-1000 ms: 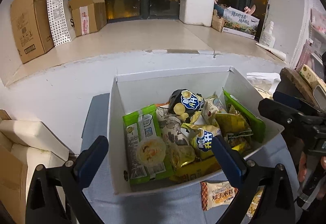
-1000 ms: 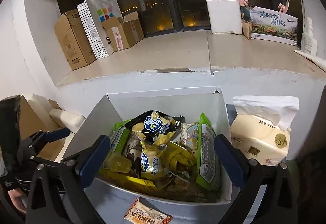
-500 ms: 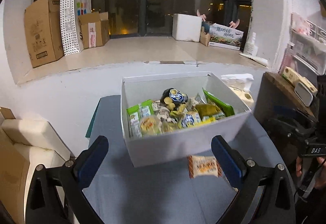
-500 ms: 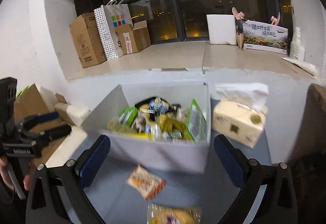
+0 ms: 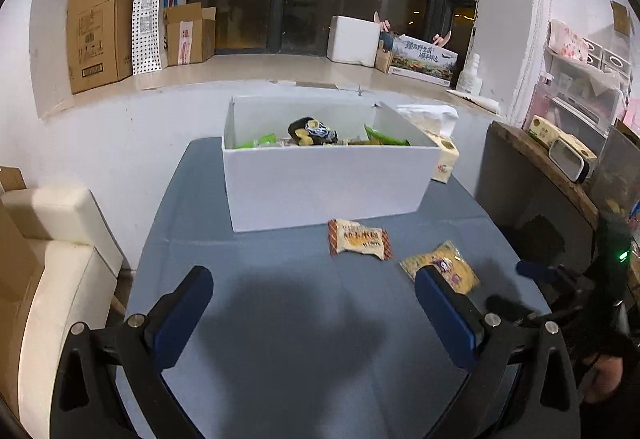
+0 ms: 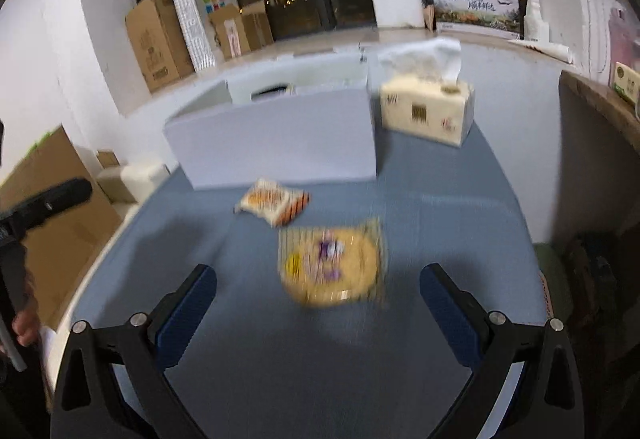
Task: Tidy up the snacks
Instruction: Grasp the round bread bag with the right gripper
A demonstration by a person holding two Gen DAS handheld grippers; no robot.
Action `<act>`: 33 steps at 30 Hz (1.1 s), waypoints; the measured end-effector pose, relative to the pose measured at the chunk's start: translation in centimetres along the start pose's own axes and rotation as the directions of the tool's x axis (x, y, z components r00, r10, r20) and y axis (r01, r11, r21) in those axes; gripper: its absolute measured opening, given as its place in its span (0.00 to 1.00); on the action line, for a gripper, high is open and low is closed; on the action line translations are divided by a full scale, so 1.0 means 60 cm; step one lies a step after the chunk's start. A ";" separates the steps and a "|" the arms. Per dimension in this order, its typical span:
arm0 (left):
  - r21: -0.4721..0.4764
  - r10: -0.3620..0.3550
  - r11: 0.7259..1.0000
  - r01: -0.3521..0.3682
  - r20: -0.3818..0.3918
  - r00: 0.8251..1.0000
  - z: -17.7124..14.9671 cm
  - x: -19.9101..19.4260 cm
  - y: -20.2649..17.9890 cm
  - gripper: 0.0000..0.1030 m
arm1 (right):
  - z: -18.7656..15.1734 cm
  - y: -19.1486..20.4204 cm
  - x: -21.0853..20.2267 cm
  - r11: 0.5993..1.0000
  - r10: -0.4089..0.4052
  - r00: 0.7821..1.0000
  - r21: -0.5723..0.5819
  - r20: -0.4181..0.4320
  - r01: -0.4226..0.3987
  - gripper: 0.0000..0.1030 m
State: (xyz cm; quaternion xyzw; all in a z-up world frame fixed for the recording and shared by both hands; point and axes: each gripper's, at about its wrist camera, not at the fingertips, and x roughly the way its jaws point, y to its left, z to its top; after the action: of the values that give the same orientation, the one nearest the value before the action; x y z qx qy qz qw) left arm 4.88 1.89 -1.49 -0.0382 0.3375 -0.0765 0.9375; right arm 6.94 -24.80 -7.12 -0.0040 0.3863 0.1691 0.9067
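Blue table (image 5: 280,319) (right view blurred); box (image 5: 328,191) wall hides most snacks; both claws apart, empty.

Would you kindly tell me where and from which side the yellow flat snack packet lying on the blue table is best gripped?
Probably by its near crimped edge. The yellow flat snack packet lies flat on the blue table, clear of the white box, directly ahead of the open right hand-held gripper. Come from above, tilted low, so one finger slides under that thin edge; the middle looks too wide and flat.

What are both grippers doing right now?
Left gripper: open, holding nothing.
Right gripper: open, holding nothing, over the yellow snack packet.
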 end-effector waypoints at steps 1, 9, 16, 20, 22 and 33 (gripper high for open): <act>0.006 0.004 1.000 -0.004 0.000 1.000 -0.002 -0.001 -0.004 1.00 | -0.005 0.005 0.010 1.000 -0.007 1.000 -0.011 -0.018 0.006 1.00; 0.023 0.009 1.000 -0.008 -0.025 1.000 -0.019 0.006 -0.016 1.00 | 0.014 -0.004 0.118 0.999 -0.047 0.990 -0.014 -0.130 0.046 1.00; 0.029 0.019 0.999 -0.017 -0.047 0.999 -0.027 0.019 -0.017 1.00 | 0.028 -0.007 0.168 0.994 -0.110 0.978 -0.036 -0.176 0.105 1.00; 0.023 0.016 1.000 -0.015 -0.052 0.999 -0.027 0.025 -0.016 1.00 | 0.023 0.000 0.166 0.989 -0.137 0.977 -0.073 -0.164 0.127 0.89; 0.028 0.019 0.999 -0.017 -0.054 0.998 -0.027 0.029 -0.017 1.00 | 0.021 -0.001 0.161 0.990 -0.129 0.979 -0.072 -0.155 0.119 0.86; 0.092 -0.037 0.995 0.047 -0.109 0.993 0.008 0.115 -0.065 1.00 | 0.030 -0.022 0.065 0.998 -0.059 0.996 -0.022 -0.061 0.057 0.81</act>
State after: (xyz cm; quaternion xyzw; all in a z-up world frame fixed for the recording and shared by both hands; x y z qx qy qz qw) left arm 9.97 -3.13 -4.99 0.0030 0.3825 -0.1139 0.9169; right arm 11.16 -24.63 -8.75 -0.0297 0.4120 0.1465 0.8988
